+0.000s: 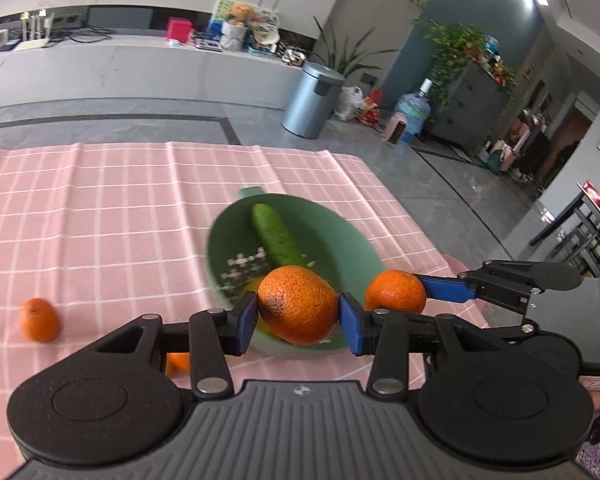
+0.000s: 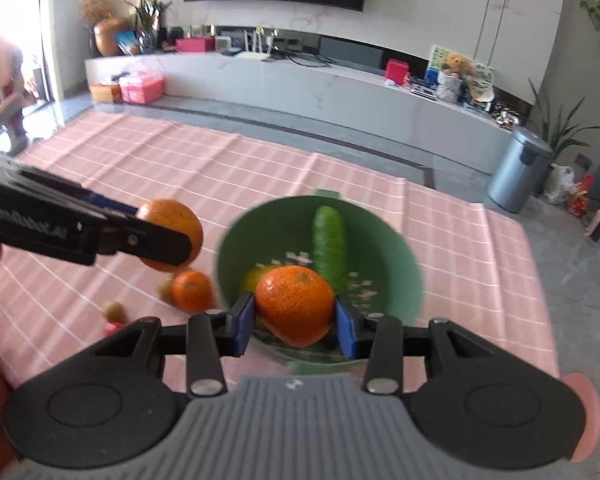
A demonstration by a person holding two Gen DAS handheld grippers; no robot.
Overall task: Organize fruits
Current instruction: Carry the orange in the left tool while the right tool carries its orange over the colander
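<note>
In my left wrist view, the left claw (image 1: pixel 298 316) is clamped on a large tangerine (image 1: pixel 298 305), its blue pads pressed against both sides of the fruit at the lower middle of the frame. Behind it sits the green colander bowl (image 1: pixel 356 240) on the pink checked tablecloth (image 1: pixel 100 208) that covers the table, with a cucumber (image 1: pixel 276 236) lying inside it toward the far rim and a bit of yellow fruit (image 1: pixel 249 289) peeking out behind the left pad. To the right of centre I see the right claw (image 1: pixel 420 290) coming in from the frame's right edge, gripping a smaller tangerine (image 1: pixel 395 291) just beside the bowl's right rim. A loose tangerine (image 1: pixel 40 320) lies on the cloth at the lower left, well apart from the bowl. In my right wrist view, the right claw (image 2: pixel 296 314) holds its tangerine (image 2: pixel 295 304) between the blue pads, in front of the bowl (image 2: pixel 400 264) and the cucumber (image 2: pixel 330 242). The left claw (image 2: pixel 172 236) reaches in from the left edge with its fruit (image 2: pixel 172 220), and another tangerine (image 2: pixel 191 290) rests on the cloth just left of the bowl, beside some small blurred items I cannot identify.
</note>
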